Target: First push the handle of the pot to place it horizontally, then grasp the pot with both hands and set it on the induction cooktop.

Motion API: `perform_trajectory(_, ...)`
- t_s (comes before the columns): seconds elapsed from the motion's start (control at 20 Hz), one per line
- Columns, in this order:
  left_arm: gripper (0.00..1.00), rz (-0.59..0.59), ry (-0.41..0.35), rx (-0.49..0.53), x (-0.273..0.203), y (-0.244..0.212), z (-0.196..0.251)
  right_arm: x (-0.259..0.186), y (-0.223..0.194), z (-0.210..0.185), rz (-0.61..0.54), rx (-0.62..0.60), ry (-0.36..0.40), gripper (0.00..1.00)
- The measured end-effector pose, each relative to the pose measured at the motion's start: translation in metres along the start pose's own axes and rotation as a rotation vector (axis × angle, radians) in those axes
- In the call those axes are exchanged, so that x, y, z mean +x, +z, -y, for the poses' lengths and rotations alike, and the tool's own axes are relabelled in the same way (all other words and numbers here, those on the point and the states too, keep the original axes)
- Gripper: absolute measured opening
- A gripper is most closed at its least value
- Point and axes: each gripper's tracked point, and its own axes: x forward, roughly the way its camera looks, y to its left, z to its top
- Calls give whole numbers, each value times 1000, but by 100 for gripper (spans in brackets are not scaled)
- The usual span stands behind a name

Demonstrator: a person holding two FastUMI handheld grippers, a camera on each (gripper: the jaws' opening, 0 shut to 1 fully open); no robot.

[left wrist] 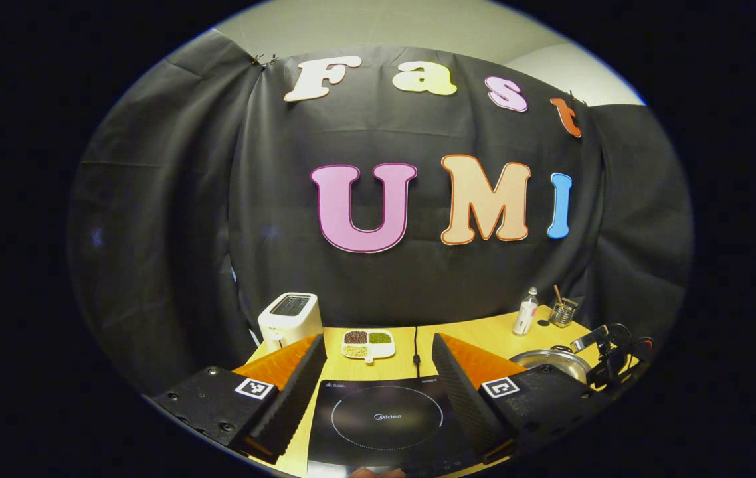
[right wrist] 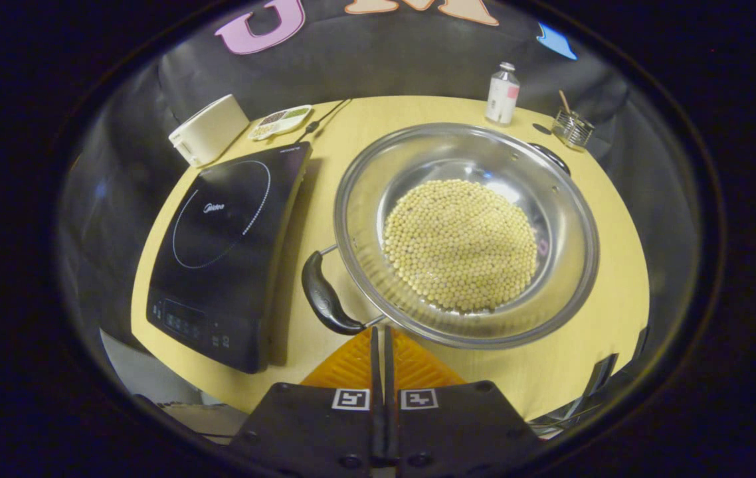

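Note:
A steel pot (right wrist: pixel 358 199) holding pale yellow beans (right wrist: pixel 461 245) stands on the wooden table (right wrist: pixel 617 279), to the right of the black induction cooktop (right wrist: pixel 225 245). One black handle (right wrist: pixel 325 295) points to the lower left, the other handle (right wrist: pixel 551 158) to the upper right. My right gripper (right wrist: pixel 381 330) is shut with nothing between its fingers, its tips just below the near handle and the pot's rim. My left gripper (left wrist: pixel 376 340) is open above the cooktop (left wrist: pixel 384 418). In the left gripper view the pot (left wrist: pixel 547 362) sits at the right with the right gripper (left wrist: pixel 607 358) over it.
A white toaster (left wrist: pixel 289 318) and a divided dish of beans (left wrist: pixel 368 344) stand behind the cooktop. A small bottle (left wrist: pixel 526 311) and a glass cup (left wrist: pixel 563 311) are at the table's back right. The cooktop's cord (left wrist: pixel 416 345) runs backward.

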Motion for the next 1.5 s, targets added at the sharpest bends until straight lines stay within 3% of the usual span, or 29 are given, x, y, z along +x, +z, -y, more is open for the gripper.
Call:
perform_trajectory(0.5, 97, -1, 23, 14, -1, 0, -19, 20, 44, -39, 32, 61, 50, 3)
perform_trajectory(1.05, 97, 0, 11, 48, -11, 7, -16, 23, 74, -47, 76, 159, 94, 3)
perform_trajectory(1.2, 98, -17, -29, 45, -8, 3, 0, 9, 81, -27, 124, 154, 82, 0)
perform_trajectory(1.25, 98, -27, -43, 39, -7, 0, 6, 3, 84, -15, 146, 153, 66, 3)
perform_trajectory(1.3, 98, -37, -65, 32, -5, -3, 16, -2, 87, -3, 167, 154, 46, 0)
perform_trajectory(1.5, 98, -90, -158, 12, 0, -19, 58, -30, 97, 56, 257, 188, -54, 3)
